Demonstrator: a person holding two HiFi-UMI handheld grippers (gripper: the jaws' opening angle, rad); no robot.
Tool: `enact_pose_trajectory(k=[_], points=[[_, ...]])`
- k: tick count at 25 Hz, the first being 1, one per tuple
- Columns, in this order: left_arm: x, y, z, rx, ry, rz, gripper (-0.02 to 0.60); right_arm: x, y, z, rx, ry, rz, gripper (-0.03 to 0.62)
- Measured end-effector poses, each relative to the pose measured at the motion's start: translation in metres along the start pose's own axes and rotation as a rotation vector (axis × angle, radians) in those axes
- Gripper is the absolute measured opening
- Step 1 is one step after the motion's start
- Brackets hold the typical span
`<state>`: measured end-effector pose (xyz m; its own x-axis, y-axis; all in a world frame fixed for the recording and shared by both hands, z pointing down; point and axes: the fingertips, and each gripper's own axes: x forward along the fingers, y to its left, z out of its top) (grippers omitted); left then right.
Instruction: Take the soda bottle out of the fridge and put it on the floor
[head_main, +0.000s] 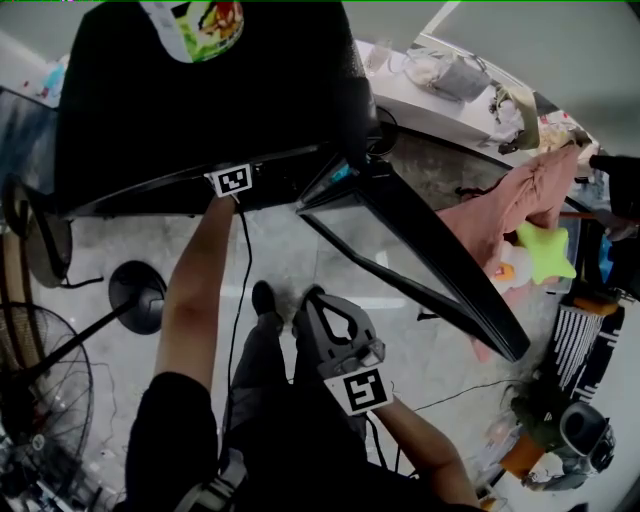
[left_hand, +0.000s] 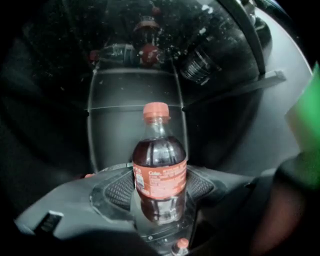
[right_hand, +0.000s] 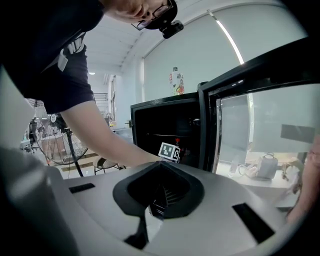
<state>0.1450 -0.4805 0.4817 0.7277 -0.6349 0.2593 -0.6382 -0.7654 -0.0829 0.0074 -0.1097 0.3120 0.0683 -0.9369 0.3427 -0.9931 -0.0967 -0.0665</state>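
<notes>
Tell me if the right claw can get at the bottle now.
Probably not: the right claw hangs shut outside the fridge, while the left claw, reaching inside, grips the bottle.

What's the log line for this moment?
step: grasp inside fridge | left gripper: shut on upright soda bottle | right gripper: shut, empty | fridge door: open

l arm (head_main: 190, 300) stretched fwd, l tool (left_hand: 160, 189) clamped on soda bottle (left_hand: 159, 162); r tool (right_hand: 156, 199) closed, held low
</notes>
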Motion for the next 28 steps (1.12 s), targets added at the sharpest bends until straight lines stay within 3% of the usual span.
enact_pose_trajectory(k=[13, 28], points=[[-0.014, -0.002, -0.002, 0.012, 0.013, 0.02, 0.313, -0.004, 0.0, -0.014, 0.005, 0.021, 0.004, 0.018], [-0.137, 0.001, -0.016, 0.008, -0.028, -0.086, 0.311, 0.016, 0.007, -0.031, -0.044, 0.011, 0.052, 0.018]])
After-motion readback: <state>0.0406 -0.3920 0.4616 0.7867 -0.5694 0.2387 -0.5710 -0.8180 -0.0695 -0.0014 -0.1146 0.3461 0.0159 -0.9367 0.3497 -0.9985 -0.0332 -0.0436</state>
